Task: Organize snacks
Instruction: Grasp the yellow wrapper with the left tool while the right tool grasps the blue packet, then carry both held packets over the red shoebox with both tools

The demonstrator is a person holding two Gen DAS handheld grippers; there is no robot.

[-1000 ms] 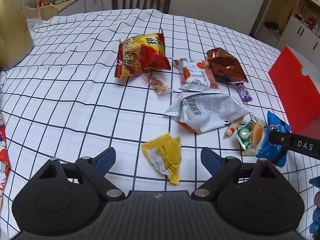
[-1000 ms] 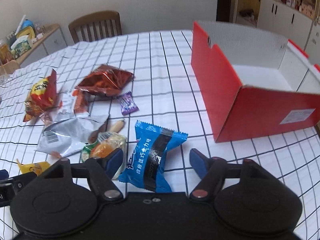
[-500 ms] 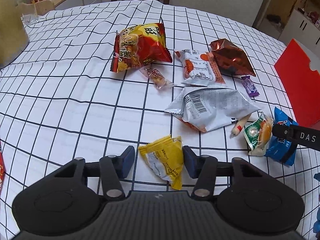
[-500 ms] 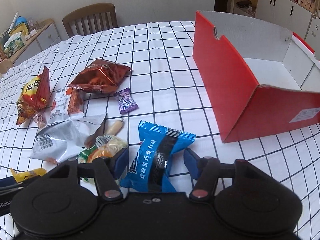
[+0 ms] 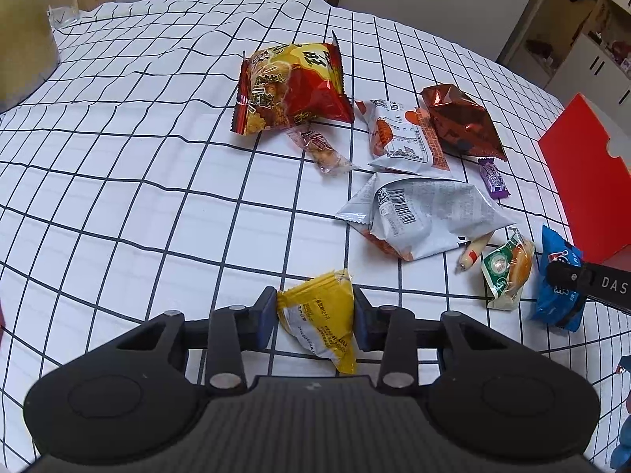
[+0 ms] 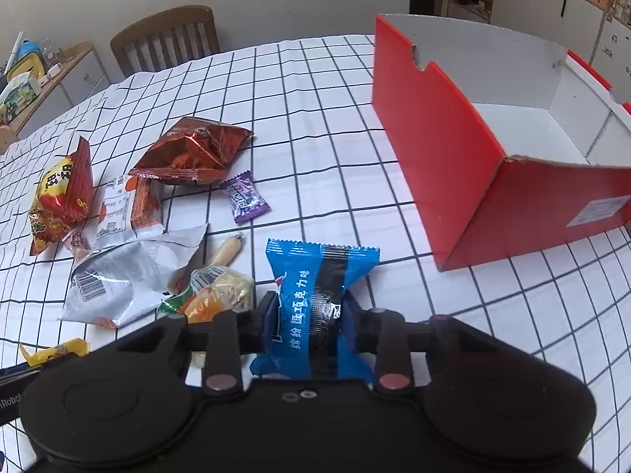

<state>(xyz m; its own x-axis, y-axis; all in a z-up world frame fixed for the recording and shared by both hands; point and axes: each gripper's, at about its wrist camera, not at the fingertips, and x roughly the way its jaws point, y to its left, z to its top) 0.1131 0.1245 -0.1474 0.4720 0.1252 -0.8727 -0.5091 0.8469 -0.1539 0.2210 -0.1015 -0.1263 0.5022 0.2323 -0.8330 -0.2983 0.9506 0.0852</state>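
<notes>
CHANGE: both jaws, wide a second ago, closing | left gripper (image 5: 314,317) pinching yellow packet (image 5: 321,321) | right gripper (image 6: 308,321) pinching blue packet (image 6: 315,307), both on surface | NEXT: likely lift to red box (image 6: 453,181)

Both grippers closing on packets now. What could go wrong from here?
1. The left gripper is closing on a limp yellow packet; it may crumple or slip out on lifting.
2. The right gripper is closing mid-body on the blue packet, possibly crushing the snack.
3. The red box has tall walls; a low carry could hit one.
</notes>
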